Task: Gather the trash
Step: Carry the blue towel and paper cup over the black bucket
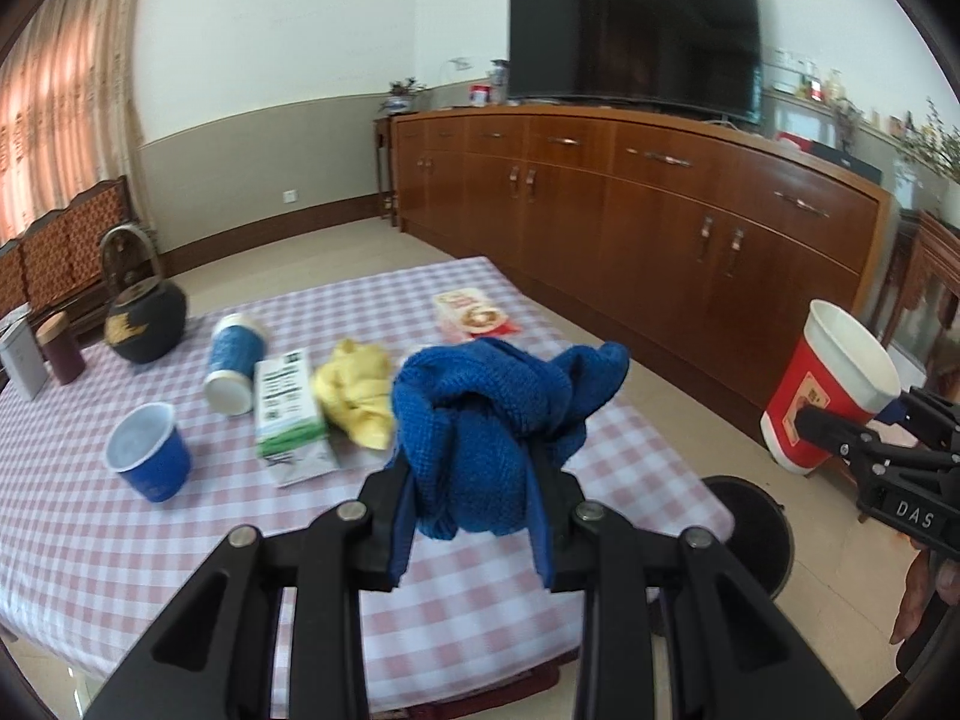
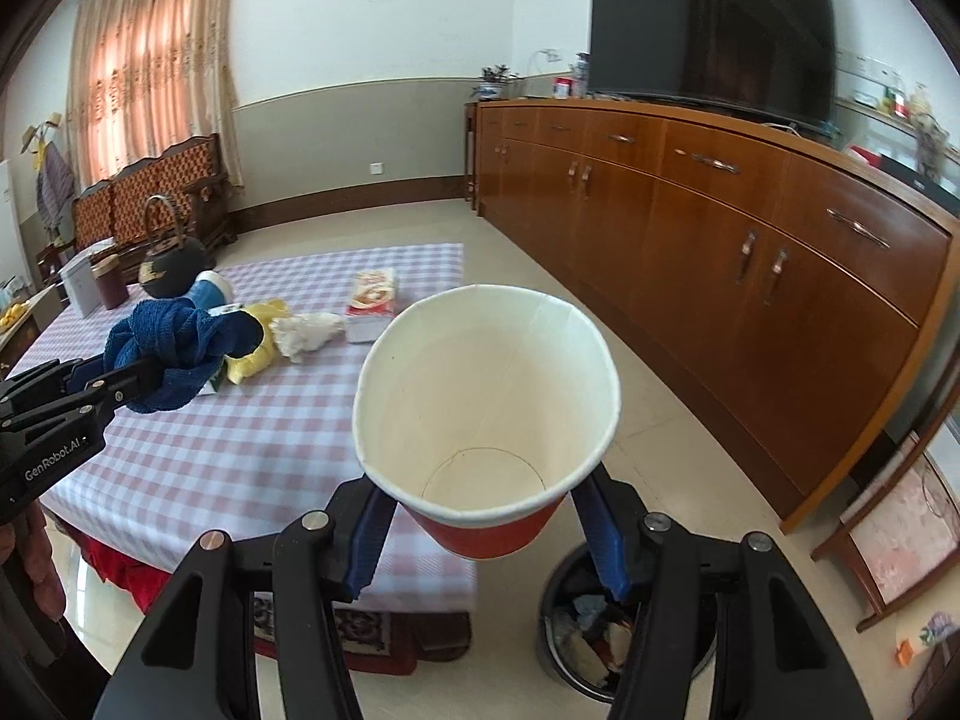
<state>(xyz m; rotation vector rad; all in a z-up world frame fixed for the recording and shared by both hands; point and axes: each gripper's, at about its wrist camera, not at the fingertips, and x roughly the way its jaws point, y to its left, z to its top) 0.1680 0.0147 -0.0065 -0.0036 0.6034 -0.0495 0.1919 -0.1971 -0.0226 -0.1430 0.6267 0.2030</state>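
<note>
Left wrist: left gripper (image 1: 474,474) clamps blue cloth (image 1: 498,408); right gripper (image 2: 486,516) grips red cup (image 2: 486,420).

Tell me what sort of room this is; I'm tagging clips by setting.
Most likely a home living room: a large television on a long wooden sideboard, curtains over a window, and a low table under a checked cloth, with a trash bin on the tiled floor beside it.

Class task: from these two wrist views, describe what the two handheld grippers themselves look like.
Both are matte black linkage frames with silver pivot rivets and blue finger pads. The left gripper carries white "GenRobot.AI" lettering on its side; the right gripper bears a "DAS" label. No cables show.
</note>
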